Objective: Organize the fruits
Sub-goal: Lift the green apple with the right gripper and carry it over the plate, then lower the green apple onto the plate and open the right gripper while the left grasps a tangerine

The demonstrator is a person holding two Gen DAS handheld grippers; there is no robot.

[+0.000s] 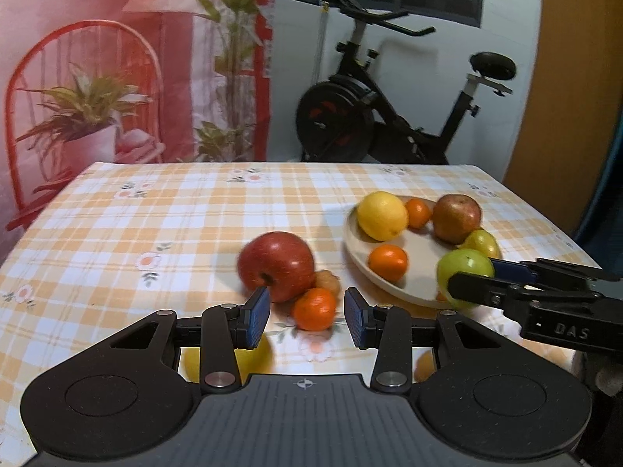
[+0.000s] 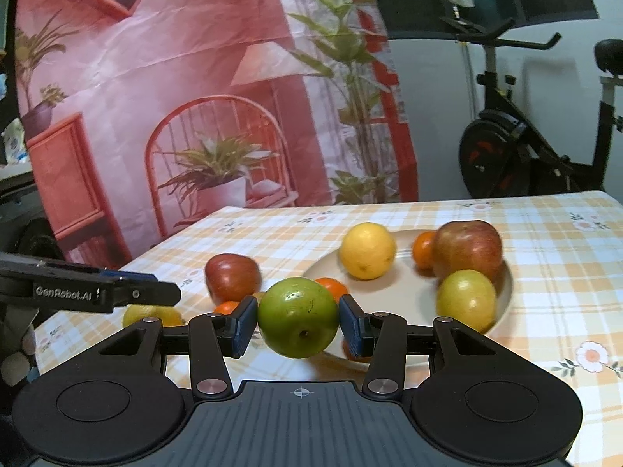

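Observation:
My right gripper (image 2: 299,323) is shut on a green apple (image 2: 298,317), held over the near rim of a beige plate (image 2: 506,292). The left wrist view shows that apple (image 1: 465,268) at the plate's (image 1: 358,260) right front edge. On the plate lie a yellow lemon (image 1: 381,216), two mandarins (image 1: 388,262), a red-green apple (image 1: 456,218) and a yellow-green fruit (image 1: 483,243). My left gripper (image 1: 307,321) stands open just short of a mandarin (image 1: 314,308) and a red apple (image 1: 276,264) on the tablecloth; its pads touch nothing.
A yellow fruit (image 1: 249,358) and an orange one (image 1: 424,366) lie on the cloth under the left gripper's body. A small brownish fruit (image 1: 327,282) sits behind the loose mandarin. The checked table ends at a printed curtain (image 1: 117,78) and an exercise bike (image 1: 389,116).

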